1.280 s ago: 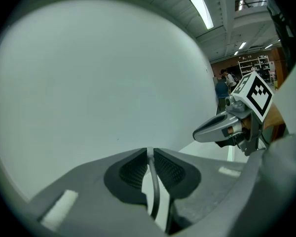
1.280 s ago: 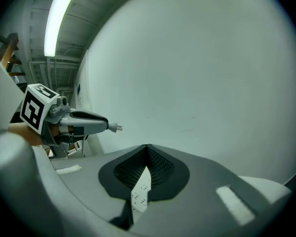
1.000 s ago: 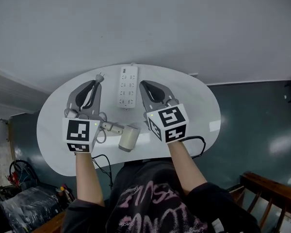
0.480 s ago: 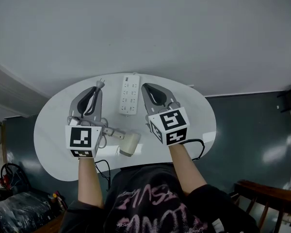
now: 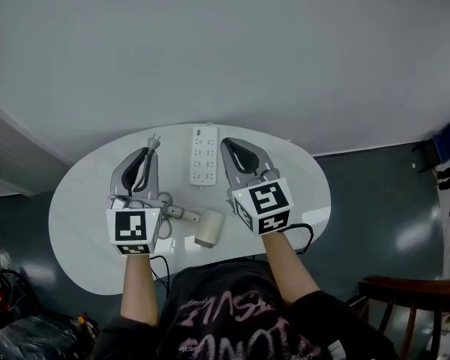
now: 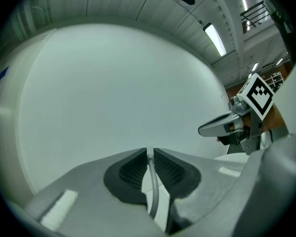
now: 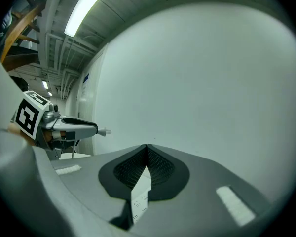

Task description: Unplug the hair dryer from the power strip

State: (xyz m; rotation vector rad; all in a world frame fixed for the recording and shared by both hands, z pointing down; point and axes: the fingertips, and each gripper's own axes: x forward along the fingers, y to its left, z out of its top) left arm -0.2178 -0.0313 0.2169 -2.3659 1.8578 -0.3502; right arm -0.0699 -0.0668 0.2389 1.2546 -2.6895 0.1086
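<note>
Little has shifted on the table over the last second. The head camera has tipped, so the whole setup sits lower in its view, and both grippers hold much the same stations beside the strip.

- Left gripper (image 6: pixel 149 157): pads pressed together on the grey cord (image 6: pixel 154 194), which runs up between them. The plug (image 5: pixel 154 139) sticks out just past the jaw tips, prongs bare and in the air. It is to the left of the power strip (image 5: pixel 202 156) and not in any socket.
- Right gripper (image 7: pixel 146 149): jaws closed tip to tip with nothing between them. It is poised just right of the strip, a sliver of which shows under the jaws in its own view.
- Hair dryer (image 5: pixel 209 229): lying on its side on the white table (image 5: pixel 82 201), near the person and between the two grippers. Its cord loops off the near edge.

Judgement: the plug is already free, so what remains is putting it down tidily.

- Keep the pinch on the cord close behind the plug so the plug does not swing.
- Carry it further left, away from the sockets, and lower it until it rests on bare tabletop before opening the jaws.
- Move slowly. The cord is short between the grip and the dryer, so a quick pull would likely drag the dryer or slip the cord through the pads.
- The right gripper need only stay clear.
</note>
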